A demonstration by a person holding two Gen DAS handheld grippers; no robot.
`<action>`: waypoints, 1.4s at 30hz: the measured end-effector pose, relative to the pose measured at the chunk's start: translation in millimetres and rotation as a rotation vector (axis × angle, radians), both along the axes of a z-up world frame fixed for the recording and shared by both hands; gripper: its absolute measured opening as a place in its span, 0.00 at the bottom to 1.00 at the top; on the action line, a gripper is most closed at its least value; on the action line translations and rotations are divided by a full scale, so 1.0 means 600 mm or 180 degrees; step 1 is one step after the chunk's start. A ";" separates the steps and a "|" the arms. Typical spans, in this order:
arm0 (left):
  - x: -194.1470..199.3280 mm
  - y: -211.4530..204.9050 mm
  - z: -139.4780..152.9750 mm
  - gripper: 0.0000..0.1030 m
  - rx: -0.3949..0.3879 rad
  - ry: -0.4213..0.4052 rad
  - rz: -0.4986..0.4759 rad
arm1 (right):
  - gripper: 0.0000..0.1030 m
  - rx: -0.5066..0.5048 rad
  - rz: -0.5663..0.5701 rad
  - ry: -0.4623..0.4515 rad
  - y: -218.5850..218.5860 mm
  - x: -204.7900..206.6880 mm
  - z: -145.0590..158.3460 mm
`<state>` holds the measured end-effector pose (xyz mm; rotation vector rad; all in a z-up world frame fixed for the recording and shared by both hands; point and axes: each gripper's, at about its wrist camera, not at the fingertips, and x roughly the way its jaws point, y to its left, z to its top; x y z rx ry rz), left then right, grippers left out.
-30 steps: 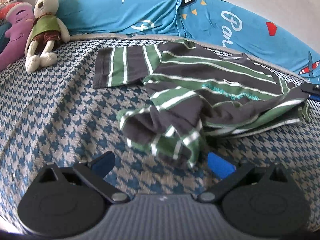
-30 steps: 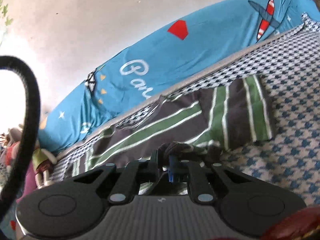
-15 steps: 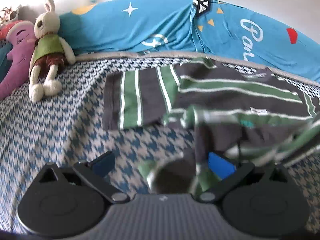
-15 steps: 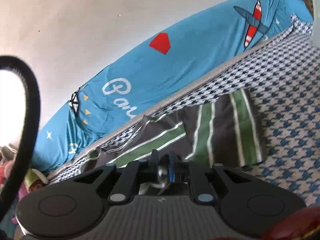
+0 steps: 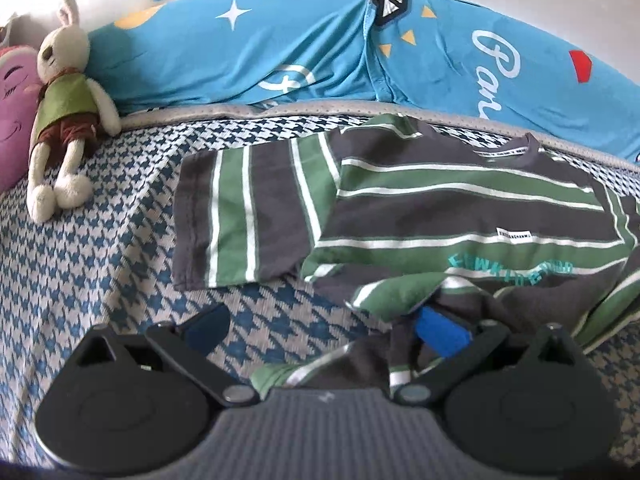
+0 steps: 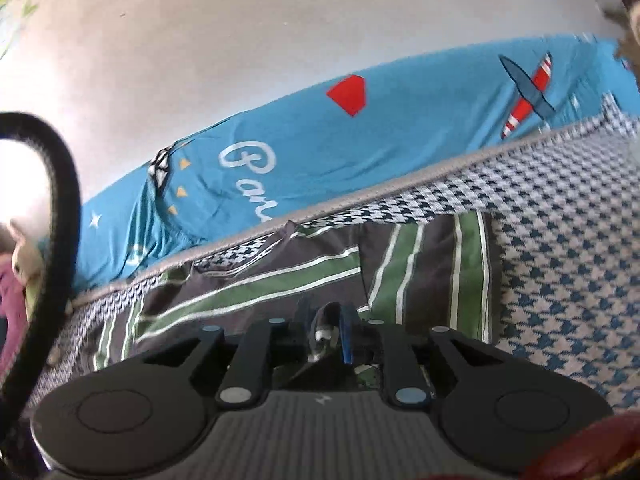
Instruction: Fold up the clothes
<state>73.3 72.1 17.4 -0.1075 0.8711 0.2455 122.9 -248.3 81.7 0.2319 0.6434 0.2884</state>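
The striped shirt (image 5: 460, 216) lies on the checked bed cover (image 5: 100, 272), collar toward the blue pillow (image 5: 280, 52), one sleeve spread flat to the side and the lower hem bunched near the camera. The left gripper (image 5: 324, 326) stands wide apart, with loose hem cloth lying between its fingers and against the blue pad (image 5: 440, 330) but not pinched. The right gripper (image 6: 324, 330) is nearly together with a bit of shirt fabric between its pads, and its jaws are opening. To do this step well, the left should probably close on the hem corner only once a single edge sits squarely between the pads, and the right should let go cleanly so nothing drags. The toy rabbit (image 5: 64, 108) sits well apart.
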 end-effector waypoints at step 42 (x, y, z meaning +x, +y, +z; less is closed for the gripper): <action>0.122 0.066 -0.039 1.00 -0.0321 0.0092 0.0447 | 0.17 -0.0112 0.0493 0.0728 0.161 0.091 -0.110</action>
